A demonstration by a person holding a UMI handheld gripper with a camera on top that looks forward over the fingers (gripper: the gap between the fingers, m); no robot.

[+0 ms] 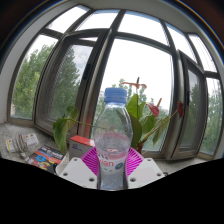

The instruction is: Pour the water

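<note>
- Cluttered bits lie on the windowsill [30, 140] off to the left of the fingers: small light boxes and a flat item [44, 155] with red and blue on it, too small to name.
- Green leaves of a potted plant [62, 128] rise just left of the bottle, in front of the glass.
- Clear plastic water bottle [113, 135] with a blue cap [116, 96] stands upright in the middle, between the two fingers; its sides are ribbed.
- Gripper [112, 166] fingers close in on the bottle's lower part, with the magenta pads [93, 160] meeting its sides on the left and on the right; no gap shows on either side.
- More foliage with a red flower [153, 108] spreads to the right of the bottle.
- Behind all of it, a large bay window [120, 50] with dark frames curves across, with trees and pale sky outside.
</note>
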